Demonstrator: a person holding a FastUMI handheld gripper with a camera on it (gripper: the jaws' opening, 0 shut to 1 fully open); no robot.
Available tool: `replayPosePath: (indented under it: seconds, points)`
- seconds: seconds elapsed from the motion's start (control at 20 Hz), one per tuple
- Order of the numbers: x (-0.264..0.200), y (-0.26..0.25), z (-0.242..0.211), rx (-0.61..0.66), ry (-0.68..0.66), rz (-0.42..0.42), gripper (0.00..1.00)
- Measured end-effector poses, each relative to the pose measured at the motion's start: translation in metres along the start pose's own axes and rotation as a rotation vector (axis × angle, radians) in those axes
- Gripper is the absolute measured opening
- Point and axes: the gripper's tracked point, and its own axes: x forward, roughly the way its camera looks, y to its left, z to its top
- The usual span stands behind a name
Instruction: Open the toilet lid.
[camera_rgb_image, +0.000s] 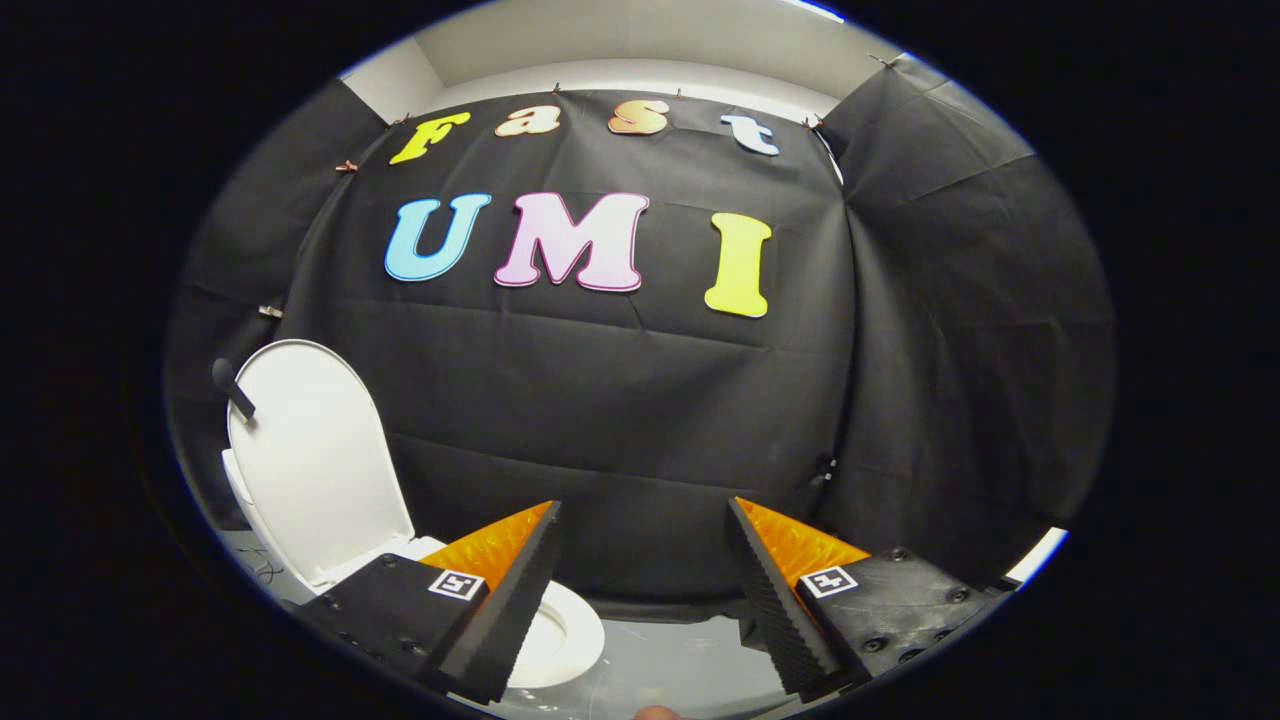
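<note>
A white toilet stands to the left of my fingers. Its lid (310, 460) is raised upright and leans back against the black cloth wall. The white seat ring (565, 630) lies flat below it, partly hidden behind my left finger (500, 600). My gripper (645, 520) is open, with a wide gap between the two fingers and nothing held. It is apart from the toilet, to the right of the lid and above the seat, pointing at the cloth wall.
Black cloth (640, 400) closes off the booth behind the toilet and to the right. A short dark handle (232, 388) sticks out beside the lid's upper left edge. Pale grey floor (680, 660) shows between my fingers.
</note>
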Motion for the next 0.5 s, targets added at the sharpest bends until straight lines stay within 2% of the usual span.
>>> replayPosePath:
  seconds: [0.5]
  points:
    - [0.0005,0.0063,-0.0089,-0.003,0.030,0.014,0.99]
